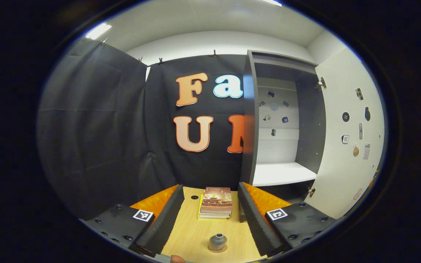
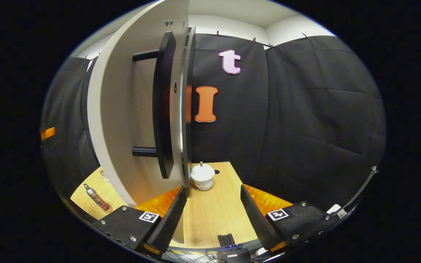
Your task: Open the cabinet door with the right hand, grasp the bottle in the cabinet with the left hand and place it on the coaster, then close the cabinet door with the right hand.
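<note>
While the left gripper (image 1: 210, 228) hangs low over the wooden table (image 1: 188, 233) with its 2 fingers spread wide and nothing between them, the bottle (image 1: 217, 242) stands upright just ahead of them, seen from above, resting on a round coaster (image 1: 217, 250) near the table's front edge; beyond it, between the fingers, lies a stack of books (image 1: 216, 203) with a small dark hole in the tabletop just to its left; farther back and to the right stands the cabinet (image 1: 249, 120), its dark frame open, its white shelf (image 1: 281, 173) bare and small items stuck to its back panel; the cabinet door (image 1: 345, 135) swings wide to the right, its inner face dotted with small stickers and hinges showing at its top and bottom.

Seen from the right gripper view, the right gripper (image 2: 212, 215) also has its 2 fingers apart and grips nothing; the left finger sits just beside the lower edge of the door (image 2: 122, 120), whether touching I cannot tell; the door's long dark handle (image 2: 163, 106) runs upright on 2 posts above that finger; a white lidded jar (image 2: 203, 176) stands on the table past the fingers, close to the door's edge; far off at lower left, the bottle (image 2: 95, 197) stands on its coaster (image 2: 105, 209).
</note>
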`<state>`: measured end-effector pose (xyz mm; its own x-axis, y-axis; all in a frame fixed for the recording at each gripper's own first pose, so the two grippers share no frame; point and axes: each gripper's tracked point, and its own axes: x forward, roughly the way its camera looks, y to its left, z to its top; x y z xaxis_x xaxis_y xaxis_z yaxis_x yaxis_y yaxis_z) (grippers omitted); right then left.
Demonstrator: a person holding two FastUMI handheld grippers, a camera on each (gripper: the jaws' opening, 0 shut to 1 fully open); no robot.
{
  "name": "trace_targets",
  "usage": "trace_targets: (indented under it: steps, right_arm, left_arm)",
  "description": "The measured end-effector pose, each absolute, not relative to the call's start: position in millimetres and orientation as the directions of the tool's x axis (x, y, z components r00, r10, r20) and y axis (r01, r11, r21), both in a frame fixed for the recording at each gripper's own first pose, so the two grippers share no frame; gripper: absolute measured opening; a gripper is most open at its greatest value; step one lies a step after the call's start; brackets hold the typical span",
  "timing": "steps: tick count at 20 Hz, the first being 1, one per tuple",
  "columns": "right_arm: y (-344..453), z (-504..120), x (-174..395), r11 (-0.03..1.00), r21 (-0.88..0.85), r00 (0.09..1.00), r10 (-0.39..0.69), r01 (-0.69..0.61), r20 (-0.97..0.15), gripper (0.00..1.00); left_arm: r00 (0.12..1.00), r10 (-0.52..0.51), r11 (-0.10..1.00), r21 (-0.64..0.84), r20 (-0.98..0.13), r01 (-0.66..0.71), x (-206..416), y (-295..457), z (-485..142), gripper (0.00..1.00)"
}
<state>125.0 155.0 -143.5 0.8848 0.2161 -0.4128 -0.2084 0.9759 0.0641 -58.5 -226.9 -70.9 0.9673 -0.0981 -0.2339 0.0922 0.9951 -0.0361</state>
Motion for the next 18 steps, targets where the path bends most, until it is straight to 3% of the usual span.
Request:
trace_targets:
  steps: [6, 7, 8, 18]
  right_arm:
    - [173.3, -141.8, 124.4, 0.966, 0.094, 0.881, 0.257, -0.24, -0.397, 0.89]
    - [178.2, -142.0, 123.1, 0.962, 0.098, 0.877, 0.271, -0.254, -0.396, 0.97]
    - [182.5, -141.3, 121.6, 0.958, 0.103, 0.872, 0.287, -0.268, -0.396, 0.89]
    - [242.0, -135.4, 116.7, 0.888, 0.141, 0.806, 0.456, -0.437, -0.376, 0.89]
  left_arm:
    - [0.976, -0.1, 0.995, -0.045, -0.192, 0.093, -47.9, -219.2, -43.3, 0.96]
    - [0.976, -0.103, 0.994, -0.053, -0.193, 0.094, -47.4, -217.9, -43.8, 0.96]
    - [0.975, -0.105, 0.994, -0.061, -0.193, 0.095, -46.9, -217.3, -43.9, 0.96]
    - [0.981, -0.072, 0.997, -0.034, -0.179, 0.067, -39.6, -190.5, -37.7, 0.96]
